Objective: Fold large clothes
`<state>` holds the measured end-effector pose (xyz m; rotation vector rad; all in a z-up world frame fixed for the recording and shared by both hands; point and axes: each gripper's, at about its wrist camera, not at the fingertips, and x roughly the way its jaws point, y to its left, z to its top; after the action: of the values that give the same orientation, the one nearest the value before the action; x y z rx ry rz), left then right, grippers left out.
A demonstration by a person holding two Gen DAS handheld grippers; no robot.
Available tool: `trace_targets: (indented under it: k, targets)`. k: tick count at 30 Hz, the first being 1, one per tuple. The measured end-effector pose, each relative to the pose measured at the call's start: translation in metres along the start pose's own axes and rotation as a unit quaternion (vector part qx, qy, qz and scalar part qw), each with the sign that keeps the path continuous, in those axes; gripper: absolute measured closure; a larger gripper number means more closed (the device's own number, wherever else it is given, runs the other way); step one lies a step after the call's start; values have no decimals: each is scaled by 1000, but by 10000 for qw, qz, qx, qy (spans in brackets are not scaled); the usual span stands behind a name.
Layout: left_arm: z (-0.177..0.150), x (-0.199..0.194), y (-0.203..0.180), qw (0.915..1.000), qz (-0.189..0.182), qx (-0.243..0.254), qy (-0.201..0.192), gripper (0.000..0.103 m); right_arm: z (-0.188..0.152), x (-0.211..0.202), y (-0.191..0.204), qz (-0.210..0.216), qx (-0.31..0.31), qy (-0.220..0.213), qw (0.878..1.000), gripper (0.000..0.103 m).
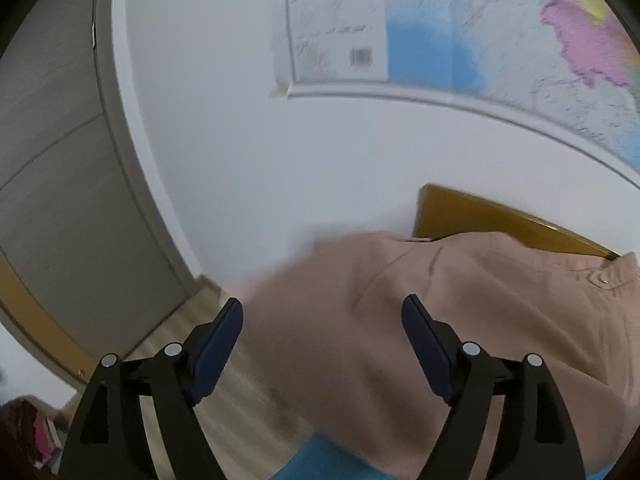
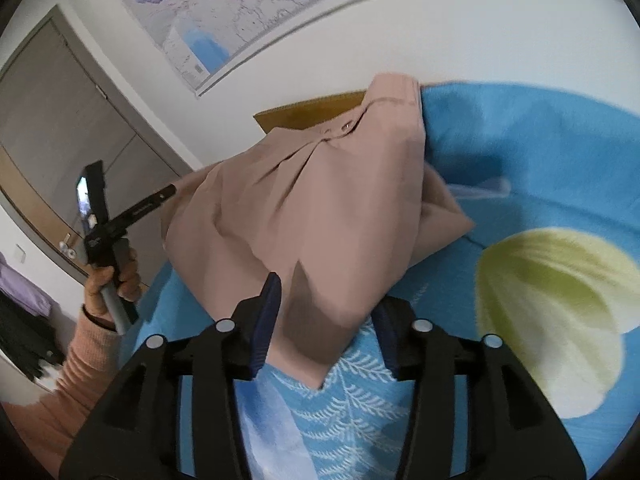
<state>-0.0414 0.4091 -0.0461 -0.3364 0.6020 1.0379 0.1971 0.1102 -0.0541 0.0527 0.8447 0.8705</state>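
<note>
Pink garment [image 2: 320, 208] lies bunched in a loose heap on a blue bedspread [image 2: 520, 152] with white fern print and a yellow-green shape; looks like a bed, wooden headboard [image 2: 316, 110] behind the heap against a white wall. A button [image 2: 347, 125] shows near the garment's upper edge. Right gripper [image 2: 328, 320] partly open, a lower corner of the pink garment hangs between its blue pads, pads do not seem to press on the cloth. Left gripper [image 1: 322, 344] wide open, nothing in it, pink garment [image 1: 460, 312] just ahead and to its right, blurred. In the right wrist view the person's left hand [image 2: 114, 280] grips the other tool's handle, peach sleeve [image 2: 86, 352] below it. Wall map [image 1: 460, 28] above the bed, grey door [image 2: 72, 92] at left, wood-look floor [image 1: 224, 396] under the left gripper
</note>
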Motion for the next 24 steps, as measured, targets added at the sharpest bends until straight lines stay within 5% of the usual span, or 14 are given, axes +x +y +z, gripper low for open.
trace_targets:
  k: [17,24]
  targets:
    - [-13,-43,-32,9964,-782,287,-175,21,14,-23,23,-374,-511,-509,9967,57]
    - [-18,-38,-53,9897,-1357,448,43,19,46,8,45,-330,-949,-446,9939,57]
